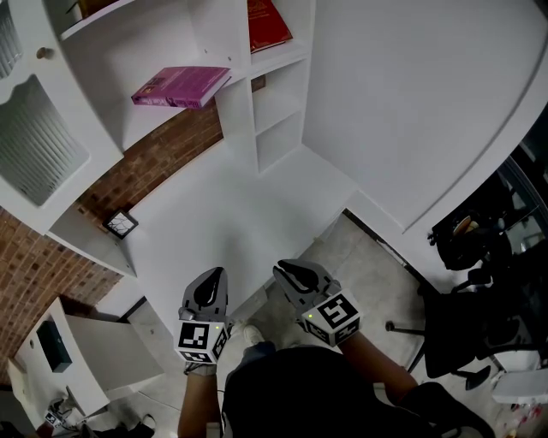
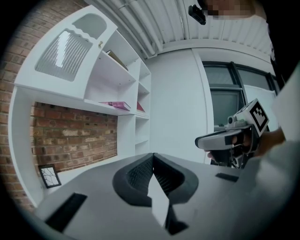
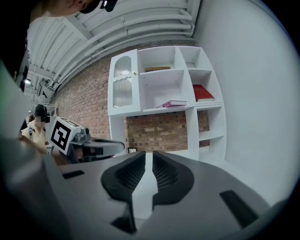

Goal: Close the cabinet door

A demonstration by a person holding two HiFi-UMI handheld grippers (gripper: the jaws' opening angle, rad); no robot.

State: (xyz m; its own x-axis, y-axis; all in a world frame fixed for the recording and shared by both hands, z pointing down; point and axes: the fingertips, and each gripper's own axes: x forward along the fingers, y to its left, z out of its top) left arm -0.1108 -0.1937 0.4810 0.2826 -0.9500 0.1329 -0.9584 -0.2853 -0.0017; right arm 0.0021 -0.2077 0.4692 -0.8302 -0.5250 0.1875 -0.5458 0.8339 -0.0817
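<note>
The white cabinet door with ribbed glass and a small knob is at the unit's upper left. In the right gripper view the door looks flush with the cabinet front. Both grippers hang low by the person's body, well short of the cabinet. My left gripper has its tips together and holds nothing; its own view shows them meeting. My right gripper is beside it. A narrow empty slit shows between its jaws.
Open shelves to the right of the door hold a pink book and a red book. A small framed picture leans on the white counter. A black office chair stands at the right, a low white cabinet at the left.
</note>
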